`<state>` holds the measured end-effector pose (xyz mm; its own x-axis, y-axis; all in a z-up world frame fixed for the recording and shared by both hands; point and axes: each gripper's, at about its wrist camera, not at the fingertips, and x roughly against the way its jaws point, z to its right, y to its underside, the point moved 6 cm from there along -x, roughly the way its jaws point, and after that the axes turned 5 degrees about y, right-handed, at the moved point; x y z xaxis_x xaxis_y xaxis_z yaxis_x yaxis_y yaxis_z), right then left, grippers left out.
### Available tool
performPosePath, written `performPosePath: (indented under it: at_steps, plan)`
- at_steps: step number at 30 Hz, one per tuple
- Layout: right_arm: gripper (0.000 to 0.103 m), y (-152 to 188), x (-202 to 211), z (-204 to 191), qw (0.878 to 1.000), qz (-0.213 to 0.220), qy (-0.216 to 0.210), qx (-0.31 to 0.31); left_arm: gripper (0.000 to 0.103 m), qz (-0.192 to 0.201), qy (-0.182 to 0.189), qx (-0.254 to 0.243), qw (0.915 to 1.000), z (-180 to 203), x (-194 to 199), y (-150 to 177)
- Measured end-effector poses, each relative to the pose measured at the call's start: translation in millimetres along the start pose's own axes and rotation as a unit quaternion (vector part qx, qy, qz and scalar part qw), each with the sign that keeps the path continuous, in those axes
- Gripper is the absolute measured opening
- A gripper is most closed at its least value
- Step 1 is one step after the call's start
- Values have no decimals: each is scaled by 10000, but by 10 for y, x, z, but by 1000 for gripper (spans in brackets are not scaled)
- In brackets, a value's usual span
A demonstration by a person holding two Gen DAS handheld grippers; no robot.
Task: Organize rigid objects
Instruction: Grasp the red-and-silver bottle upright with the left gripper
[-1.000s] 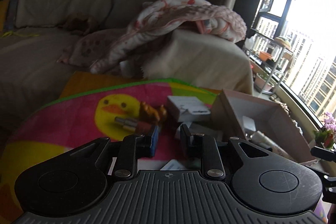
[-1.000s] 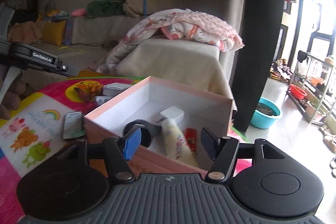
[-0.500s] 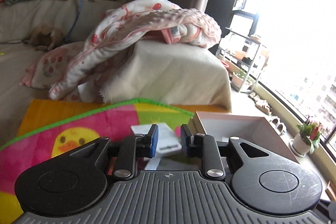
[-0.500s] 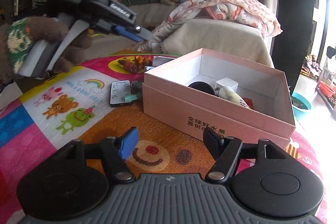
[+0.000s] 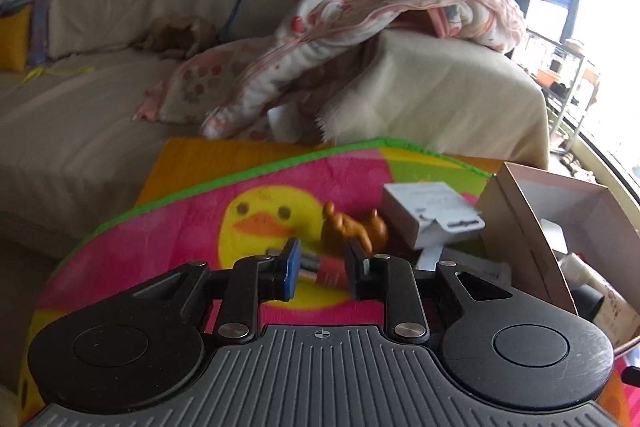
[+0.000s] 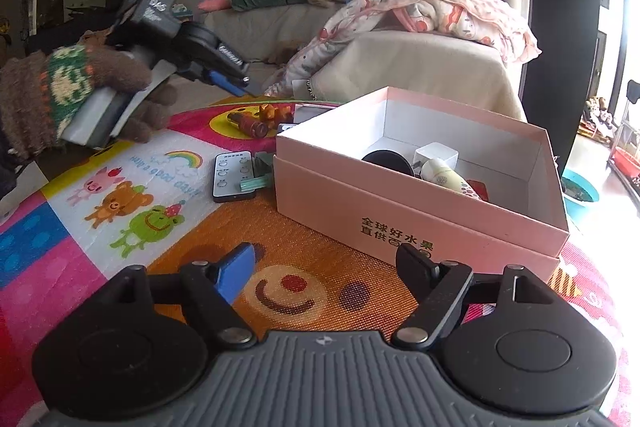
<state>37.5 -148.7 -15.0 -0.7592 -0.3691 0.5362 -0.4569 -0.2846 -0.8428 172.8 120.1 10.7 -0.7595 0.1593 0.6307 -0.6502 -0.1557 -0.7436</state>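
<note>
A red and silver cylinder (image 5: 316, 262) lies on the yellow duck print of the play mat, beside a gold figurine (image 5: 352, 229) and a small white box (image 5: 424, 211). My left gripper (image 5: 322, 267) hovers just short of the cylinder, its jaws a narrow gap apart with nothing gripped. From the right wrist that gripper (image 6: 240, 85) shows in a gloved hand (image 6: 80, 83). The open pink box (image 6: 420, 223) holds a black round item (image 6: 386, 159), a white cube (image 6: 436, 151) and a cream tube (image 6: 444, 173). In front of the box, my right gripper (image 6: 325, 259) is empty, its jaws opening wide.
A dark remote (image 6: 234, 175) and a small green brush-like piece (image 6: 256, 181) lie left of the pink box. A sofa (image 5: 80, 131) with a pink blanket (image 5: 380, 7) stands just past the mat's far edge. The mat's orange smiley patch (image 6: 288, 291) lies under the right gripper.
The left wrist view swung away to the sofa and box corner, then back down onto the duck print and cylinder. The right gripper drew back from over the box, sank, and its jaws widened.
</note>
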Motion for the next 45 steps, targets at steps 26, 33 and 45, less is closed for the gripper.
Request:
performPosePath:
  at_steps: [26, 33, 45]
  plan:
    - [79, 31, -88, 27, 9995, -284, 7, -116, 36, -128, -272, -802, 9963, 212, -543, 171]
    - [79, 35, -144, 59, 9987, -439, 143, -192, 28, -63, 52, -894, 9960, 164, -452, 214]
    - [49, -261, -198, -448, 9980, -246, 178, -563, 24, 29, 661, -528, 9964, 0, 316, 806]
